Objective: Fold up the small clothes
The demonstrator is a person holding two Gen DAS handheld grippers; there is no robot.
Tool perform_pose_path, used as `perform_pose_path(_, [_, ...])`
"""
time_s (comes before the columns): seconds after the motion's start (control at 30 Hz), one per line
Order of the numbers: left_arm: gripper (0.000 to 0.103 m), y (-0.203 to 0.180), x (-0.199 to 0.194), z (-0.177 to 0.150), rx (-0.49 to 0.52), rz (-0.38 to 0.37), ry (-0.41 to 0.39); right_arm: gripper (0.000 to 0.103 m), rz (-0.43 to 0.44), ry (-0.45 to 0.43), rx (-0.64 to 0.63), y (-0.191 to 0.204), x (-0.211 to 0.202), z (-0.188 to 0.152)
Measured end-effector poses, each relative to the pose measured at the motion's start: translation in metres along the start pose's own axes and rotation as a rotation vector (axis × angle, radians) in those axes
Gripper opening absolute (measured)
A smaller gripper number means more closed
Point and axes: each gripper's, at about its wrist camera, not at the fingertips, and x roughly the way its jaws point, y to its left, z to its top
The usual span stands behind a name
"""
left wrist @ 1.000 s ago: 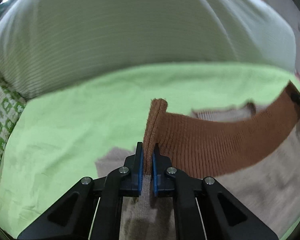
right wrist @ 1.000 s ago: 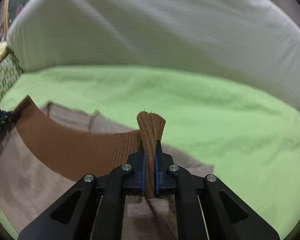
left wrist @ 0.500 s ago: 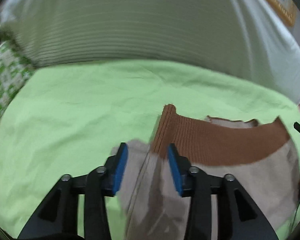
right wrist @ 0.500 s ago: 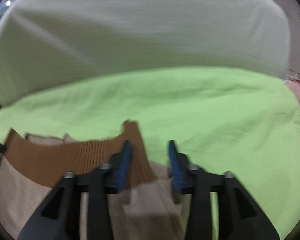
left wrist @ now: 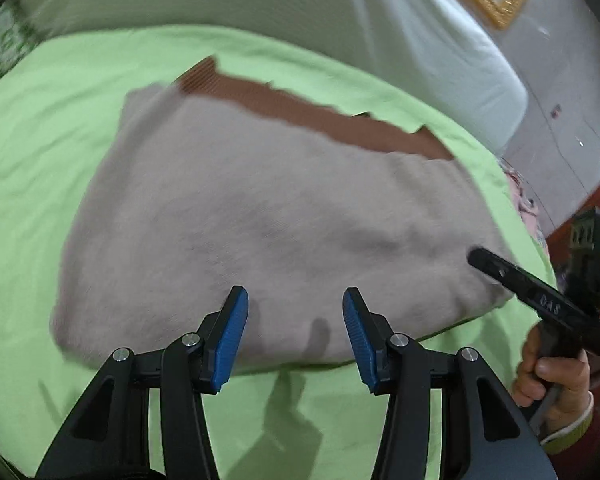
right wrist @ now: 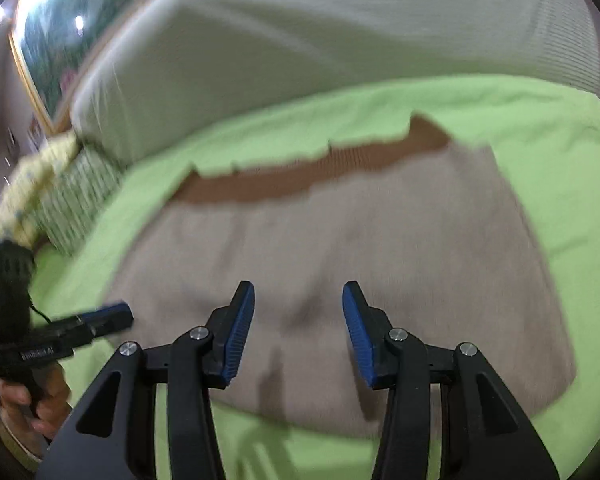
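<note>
Left wrist: folded sweater [left wrist: 260, 216] on green sheet [left wrist: 40, 160].

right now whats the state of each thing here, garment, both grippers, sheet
beige garment: folded over, lying flat on the sheet, nothing gripping it
brown ribbed band: lying along the garment's far edge
left gripper: jaws open, empty, above the garment's near edge
right gripper: jaws open, empty, above the garment
green sheet: spread out, lightly creased
</note>
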Motion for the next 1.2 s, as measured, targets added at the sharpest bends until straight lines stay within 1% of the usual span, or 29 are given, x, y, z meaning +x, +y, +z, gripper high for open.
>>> perform_pose_path(0.07, [0.050, 0.013, 0.010, -0.006, -0.017, 0.080, 0.020, 0.047, -0.068, 0.051, -0.032, -0.006, 0.004, -0.008])
perform_pose_path(0.1, [0.042, 0.021, 0.013, -0.008, -0.019, 0.105, 0.027, 0.047, -0.138, 0.072, -0.059, -0.013, 0.007, -0.011])
perform_pose_path(0.13, [0.030, 0.032, 0.014, -0.011, -0.022, 0.107, 0.023, 0.047, -0.194, 0.085, -0.078, -0.023, 0.007, -0.018])
perform_pose_path(0.17, [0.029, 0.039, 0.010, -0.015, -0.024, 0.093, 0.016, 0.044, -0.232, 0.084, -0.083, -0.037, 0.004, -0.024])
perform_pose_path(0.23, [0.028, 0.047, 0.001, -0.015, -0.039, 0.069, 0.019, 0.041, -0.205, 0.077, -0.051, -0.060, -0.009, -0.027])
perform_pose_path(0.27, [0.028, 0.047, -0.004, -0.015, -0.047, 0.066, 0.015, 0.037, -0.193, 0.077, -0.044, -0.065, -0.014, -0.025])
perform_pose_path(0.3, [0.037, 0.046, -0.012, -0.013, -0.058, 0.053, 0.001, 0.037, -0.195, 0.068, -0.046, -0.064, -0.018, -0.024])
perform_pose_path(0.33, [0.052, 0.044, -0.020, -0.010, -0.065, 0.031, -0.027, 0.040, -0.214, 0.035, -0.042, -0.062, -0.025, -0.021])
perform_pose_path(0.37, [0.057, 0.040, -0.024, -0.003, -0.062, 0.019, -0.049, 0.042, -0.219, -0.006, -0.035, -0.052, -0.028, -0.015])
perform_pose_path(0.4, [0.060, 0.035, -0.027, 0.006, -0.050, 0.010, -0.069, 0.043, -0.196, -0.036, -0.030, -0.048, -0.032, -0.011])
perform_pose_path(0.47, [0.061, 0.013, -0.019, 0.030, 0.010, -0.008, -0.081, 0.046, -0.145, -0.082, -0.030, -0.037, -0.028, 0.007])
perform_pose_path(0.57, [0.061, -0.023, 0.013, 0.062, 0.131, 0.053, -0.051, 0.047, -0.083, -0.094, -0.090, -0.017, -0.004, 0.032])
perform_pose_path(0.6, [0.061, -0.034, 0.026, 0.071, 0.167, 0.057, -0.031, 0.047, -0.057, -0.087, -0.119, -0.007, 0.008, 0.039])
perform_pose_path(0.67, [0.061, -0.050, 0.052, 0.086, 0.244, 0.119, 0.006, 0.047, -0.034, -0.054, -0.185, 0.010, 0.029, 0.048])
perform_pose_path(0.7, [0.061, -0.054, 0.063, 0.089, 0.269, 0.155, 0.026, 0.047, -0.036, -0.042, -0.216, 0.015, 0.037, 0.051])
perform_pose_path(0.73, [0.061, -0.051, 0.078, 0.096, 0.287, 0.236, 0.046, 0.050, -0.040, -0.017, -0.248, 0.018, 0.045, 0.053])
perform_pose_path(0.77, [0.061, -0.046, 0.086, 0.103, 0.281, 0.288, 0.052, 0.052, -0.070, 0.024, -0.292, 0.022, 0.054, 0.050])
perform_pose_path(0.8, [0.062, -0.037, 0.095, 0.110, 0.271, 0.324, 0.060, 0.052, -0.153, 0.053, -0.325, 0.017, 0.068, 0.052])
perform_pose_path(0.83, [0.062, -0.021, 0.102, 0.120, 0.233, 0.339, 0.062, 0.052, -0.232, 0.073, -0.318, 0.004, 0.080, 0.058])
perform_pose_path(0.87, [0.062, -0.007, 0.103, 0.126, 0.193, 0.320, 0.056, 0.052, -0.239, 0.067, -0.268, -0.014, 0.085, 0.066])
perform_pose_path(0.9, [0.062, 0.006, 0.102, 0.132, 0.152, 0.293, 0.050, 0.051, -0.217, 0.054, -0.201, -0.033, 0.085, 0.073])
perform_pose_path(0.93, [0.062, 0.020, 0.099, 0.140, 0.106, 0.275, 0.039, 0.046, -0.196, 0.045, -0.126, -0.052, 0.082, 0.080])
perform_pose_path(0.97, [0.062, 0.026, 0.097, 0.145, 0.090, 0.276, 0.027, 0.036, -0.157, 0.035, -0.033, -0.071, 0.079, 0.090])
perform_pose_path(1.0, [0.062, 0.031, 0.094, 0.148, 0.075, 0.264, 0.016, 0.035, -0.142, 0.022, 0.009, -0.078, 0.076, 0.095])
perform_pose_path(1.03, [0.061, 0.039, 0.088, 0.150, 0.043, 0.225, -0.001, 0.035, -0.159, 0.002, 0.038, -0.084, 0.072, 0.099])
perform_pose_path(1.07, [0.061, 0.046, 0.085, 0.151, 0.020, 0.210, -0.009, 0.036, -0.180, -0.011, 0.055, -0.088, 0.070, 0.100])
perform_pose_path(1.1, [0.057, 0.052, 0.080, 0.151, -0.006, 0.195, -0.016, 0.036, -0.180, -0.024, 0.088, -0.094, 0.067, 0.098])
perform_pose_path(1.13, [0.057, 0.059, 0.071, 0.148, -0.037, 0.165, -0.032, 0.036, -0.174, -0.026, 0.112, -0.097, 0.065, 0.096])
perform_pose_path(1.2, [0.060, 0.058, 0.062, 0.145, -0.052, 0.140, -0.045, 0.037, -0.154, -0.047, 0.134, -0.096, 0.058, 0.087])
